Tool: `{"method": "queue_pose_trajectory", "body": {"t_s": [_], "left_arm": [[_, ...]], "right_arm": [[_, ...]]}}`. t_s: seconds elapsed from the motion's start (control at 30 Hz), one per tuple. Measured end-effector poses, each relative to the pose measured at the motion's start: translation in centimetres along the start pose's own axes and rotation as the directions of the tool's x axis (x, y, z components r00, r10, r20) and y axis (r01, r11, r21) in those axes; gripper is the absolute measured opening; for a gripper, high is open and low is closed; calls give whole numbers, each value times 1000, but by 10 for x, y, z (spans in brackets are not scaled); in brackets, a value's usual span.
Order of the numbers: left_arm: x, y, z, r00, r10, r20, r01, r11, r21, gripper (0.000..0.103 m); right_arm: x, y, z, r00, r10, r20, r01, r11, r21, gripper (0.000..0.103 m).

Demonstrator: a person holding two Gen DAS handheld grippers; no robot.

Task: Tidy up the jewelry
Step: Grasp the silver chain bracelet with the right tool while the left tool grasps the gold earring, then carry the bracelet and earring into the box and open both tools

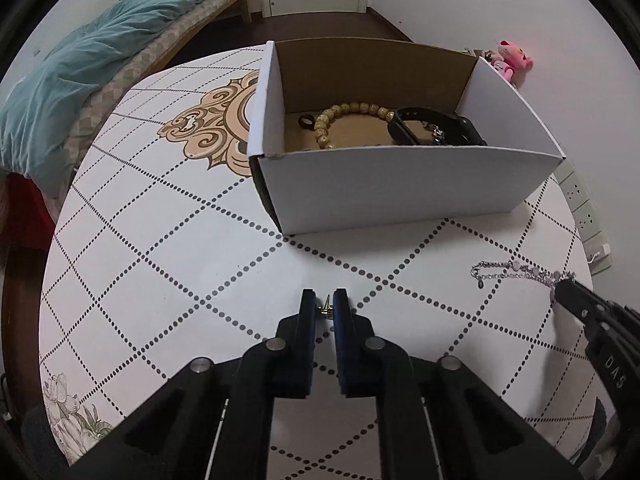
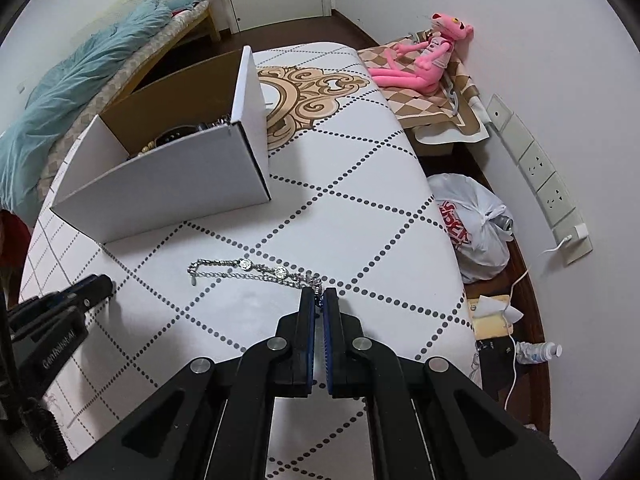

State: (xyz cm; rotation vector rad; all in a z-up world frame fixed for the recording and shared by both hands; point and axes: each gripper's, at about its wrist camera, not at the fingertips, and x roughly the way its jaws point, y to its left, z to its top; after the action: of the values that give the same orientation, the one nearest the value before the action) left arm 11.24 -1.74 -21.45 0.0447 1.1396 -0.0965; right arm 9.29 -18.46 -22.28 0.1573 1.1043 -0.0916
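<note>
Two hand-held grippers low over the desk (image 1: 160, 248). Left hand-held gripper (image 1: 323, 307) pinching a tiny gold earring (image 1: 325, 312). Right hand-held gripper (image 2: 319, 300) clamped on one end of a silver chain (image 2: 248, 270) lying on the desk. Near a white box (image 1: 400, 192) with a bead bracelet (image 1: 344, 118) and a black watch (image 1: 436, 126) inside.

Tiny item (image 1: 325, 311) between left hand-held gripper (image 1: 324, 305) tips unidentifiable.
</note>
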Motion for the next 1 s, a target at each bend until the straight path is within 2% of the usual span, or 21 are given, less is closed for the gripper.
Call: {"method": "queue_pose_trajectory", "body": {"t_s": [0.13,0.37,0.6,0.7,0.83,1.0], "left_arm": [[-9,4,-2,1000,-17,10,17,1000,-11,6],[-48,16,11,995,-89,52,92,995,-38,6],[-96,27,56,976,-177,123,185,981,-51,6],[-102,30,80,968,-209,138,218,975,-52,6],[-91,32,113,965,-238,112,243,969,-40,6],[-62,38,142,970,-238,45,240,970,-50,6]], "right_arm": [[-13,4,6,999,28,28,-28,1000,2,4],[-62,19,29,986,138,96,-134,990,-39,4],[-116,31,72,958,232,168,-221,972,-81,4],[-133,39,101,943,274,189,-258,960,-108,4],[-125,50,136,939,297,176,-276,952,-136,4],[-84,61,176,953,290,93,-277,952,-129,4]]}}
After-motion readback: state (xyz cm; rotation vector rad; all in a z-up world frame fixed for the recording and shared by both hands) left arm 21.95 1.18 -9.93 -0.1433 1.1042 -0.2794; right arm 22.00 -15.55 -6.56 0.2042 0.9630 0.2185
